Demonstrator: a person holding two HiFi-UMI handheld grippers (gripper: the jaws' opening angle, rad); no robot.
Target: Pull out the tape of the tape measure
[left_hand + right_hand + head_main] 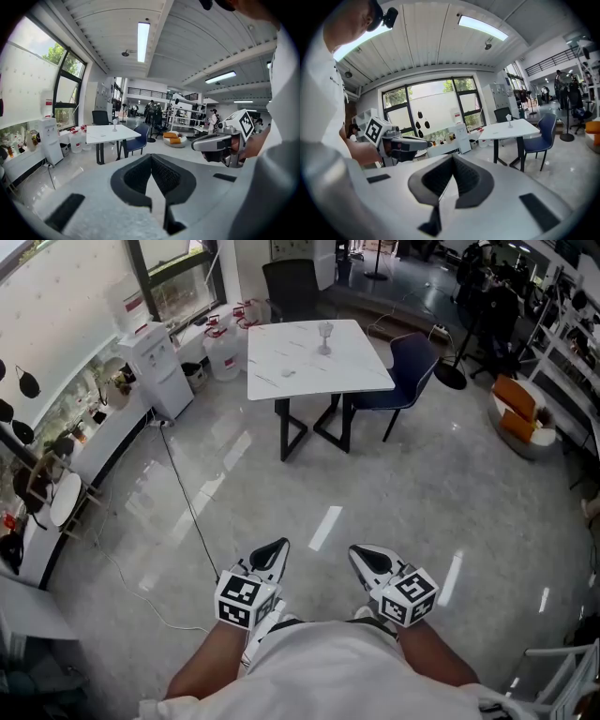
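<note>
No tape measure can be made out in any view. I stand on the glossy floor, well back from the white table. On the table stand a small stemmed glass and a tiny pale item. My left gripper is held low in front of my body, its jaws together with nothing between them. Beside it, my right gripper is level with it, its jaws also together and empty. Each gripper shows in the other's view, the right gripper and the left gripper.
A blue chair and a black chair stand at the table. A water dispenser and water jugs line the left wall. A black cable runs across the floor. An orange-cushioned seat sits at the right.
</note>
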